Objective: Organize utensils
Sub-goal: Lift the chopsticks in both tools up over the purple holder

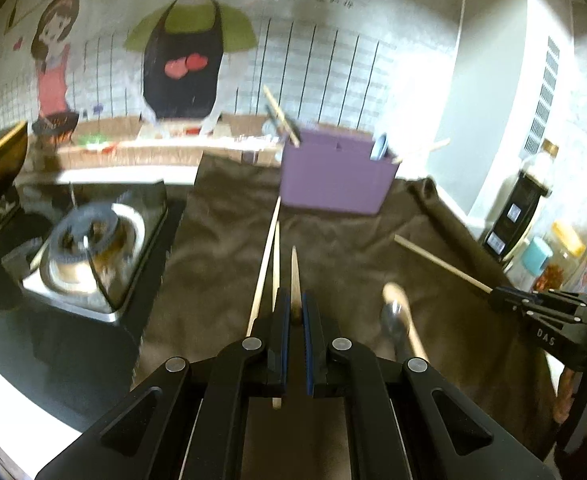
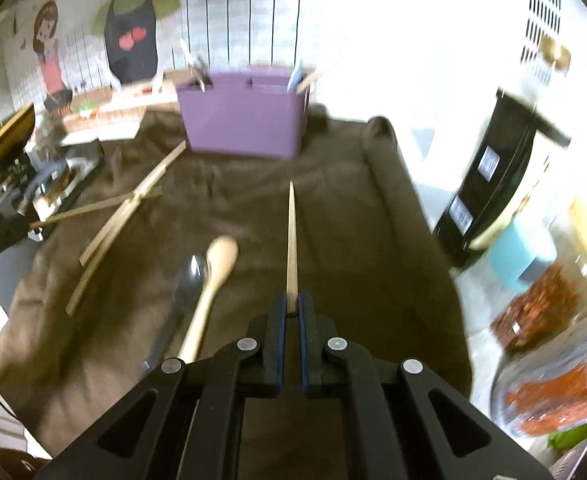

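My left gripper [image 1: 296,300] is shut on a wooden chopstick [image 1: 295,276] that points ahead above the brown cloth. My right gripper [image 2: 292,300] is shut on another chopstick [image 2: 291,240], aimed toward the purple utensil holder [image 2: 245,116]. The holder [image 1: 333,176] stands at the cloth's far end with several utensils in its compartments. Two loose chopsticks [image 2: 133,204] lie on the cloth to the left. A wooden spoon [image 2: 213,276] and a metal spoon [image 2: 189,280] lie side by side between the grippers. In the left wrist view the right gripper [image 1: 493,296] shows at the right edge.
A gas stove [image 1: 89,248] sits left of the brown cloth [image 2: 353,220]. On the right stand a black bottle [image 2: 489,184], a blue-lidded jar [image 2: 521,256] and glass jars of red food [image 2: 553,320]. A painted wall closes the back.
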Motion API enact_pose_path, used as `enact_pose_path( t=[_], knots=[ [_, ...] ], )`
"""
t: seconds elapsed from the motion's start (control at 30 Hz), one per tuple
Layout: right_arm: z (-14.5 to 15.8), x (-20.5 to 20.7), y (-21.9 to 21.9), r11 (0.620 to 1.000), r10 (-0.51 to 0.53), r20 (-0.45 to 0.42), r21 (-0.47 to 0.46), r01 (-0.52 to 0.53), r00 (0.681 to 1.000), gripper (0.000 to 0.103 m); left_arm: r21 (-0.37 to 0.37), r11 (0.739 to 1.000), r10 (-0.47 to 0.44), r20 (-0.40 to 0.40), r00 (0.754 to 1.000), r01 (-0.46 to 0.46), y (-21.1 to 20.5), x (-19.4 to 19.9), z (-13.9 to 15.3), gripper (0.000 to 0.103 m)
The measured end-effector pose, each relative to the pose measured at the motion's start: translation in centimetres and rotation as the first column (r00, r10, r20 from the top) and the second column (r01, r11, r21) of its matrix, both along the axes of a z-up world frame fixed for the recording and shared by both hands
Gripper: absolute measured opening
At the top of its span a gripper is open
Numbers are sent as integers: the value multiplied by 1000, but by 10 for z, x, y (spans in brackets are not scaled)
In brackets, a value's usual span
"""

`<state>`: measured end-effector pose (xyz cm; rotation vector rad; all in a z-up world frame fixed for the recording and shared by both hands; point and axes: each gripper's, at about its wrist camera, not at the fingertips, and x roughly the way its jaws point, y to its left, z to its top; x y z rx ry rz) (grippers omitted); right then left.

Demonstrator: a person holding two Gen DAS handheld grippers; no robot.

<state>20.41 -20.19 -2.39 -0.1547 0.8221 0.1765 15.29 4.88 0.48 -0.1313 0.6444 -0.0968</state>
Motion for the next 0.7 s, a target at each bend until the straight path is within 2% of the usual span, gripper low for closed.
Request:
enact_pose_path(
  t=[0.2,0.47,0.57,0.7],
  knots=[
    [53,16,12,1000,7,112,-11,-6,994,5,18,999,-35,75,997,33,7,25,45,6],
    [124,63,29,1000,23,202,-5,-22,979,5,-20,997,-73,88,993,75,12,81,105,6],
    [163,70,34,999,40,253,16,-45,967,5,-53,994,-87,139,986,96,13,99,143,6],
    [230,83,42,996,69,333,25,-82,940,5,-36,993,-98,265,959,111,12,120,203,6]
  ],
)
